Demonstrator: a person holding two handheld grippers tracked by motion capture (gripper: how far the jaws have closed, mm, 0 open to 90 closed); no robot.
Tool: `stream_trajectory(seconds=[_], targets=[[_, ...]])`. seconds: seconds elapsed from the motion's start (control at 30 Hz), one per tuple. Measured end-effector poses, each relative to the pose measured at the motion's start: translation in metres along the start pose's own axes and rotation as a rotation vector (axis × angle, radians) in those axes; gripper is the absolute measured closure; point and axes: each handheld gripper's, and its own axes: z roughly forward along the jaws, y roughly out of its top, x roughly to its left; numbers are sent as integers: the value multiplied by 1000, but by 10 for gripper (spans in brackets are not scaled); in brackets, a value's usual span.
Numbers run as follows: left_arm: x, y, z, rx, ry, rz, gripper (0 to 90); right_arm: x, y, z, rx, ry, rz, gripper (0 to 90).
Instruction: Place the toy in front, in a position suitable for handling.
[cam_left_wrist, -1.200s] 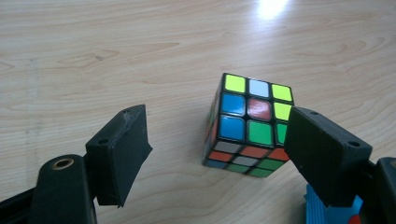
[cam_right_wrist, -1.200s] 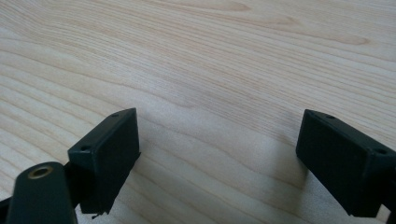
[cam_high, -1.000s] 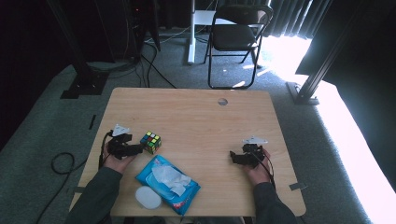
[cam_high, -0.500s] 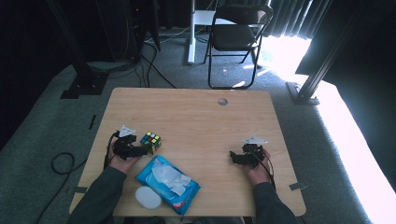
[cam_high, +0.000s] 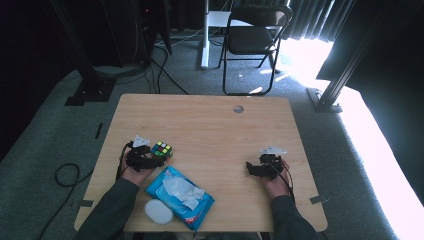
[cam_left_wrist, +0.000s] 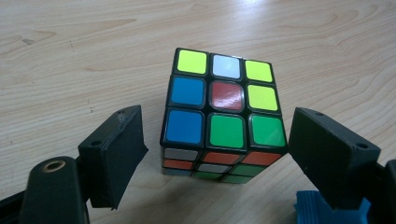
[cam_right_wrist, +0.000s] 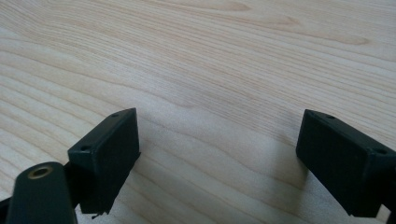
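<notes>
Left gripper view: the cube (cam_left_wrist: 224, 119) sits on the table (cam_left_wrist: 70, 56) between the two black jaws of the left gripper (cam_left_wrist: 229, 163), which stand wide apart. The left jaw is clear of the cube with wood showing between them; the right jaw is just beside the cube's lower right corner, and whether it touches cannot be told. The cube's top face shows yellow, white, blue, red and green squares. A bit of blue wrapper (cam_left_wrist: 327, 212) shows at the bottom right.

In the high view the cube (cam_high: 161, 149) lies at the table's left, just ahead of the left gripper (cam_high: 150, 155), with the wipes pack (cam_high: 180, 191) near it towards the person and a white lid (cam_high: 158, 212) beside the pack.

The right gripper (cam_high: 252, 168) rests well apart on the right side of the table. In the right gripper view its jaws are spread wide over bare wood, holding nothing.
</notes>
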Motion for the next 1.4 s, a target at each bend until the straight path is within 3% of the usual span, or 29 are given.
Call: stream_trajectory(seconds=[0.43,0.53,0.73,0.9,1.13,1.4], targets=[[3,-2,12,42,-3,-14,231,0,0,0,0,0,0,130],[2,-2,13,39,-17,-2,305,0,0,0,0,0,0,130],[0,0,11,29,3,25,333,0,0,0,0,0,0,130],[4,1,9,32,-28,3,339,0,0,0,0,0,0,130],[-2,5,10,51,-38,59,340,0,0,0,0,2,-1,129],[-3,11,10,36,-36,76,341,0,0,0,0,2,0,129]])
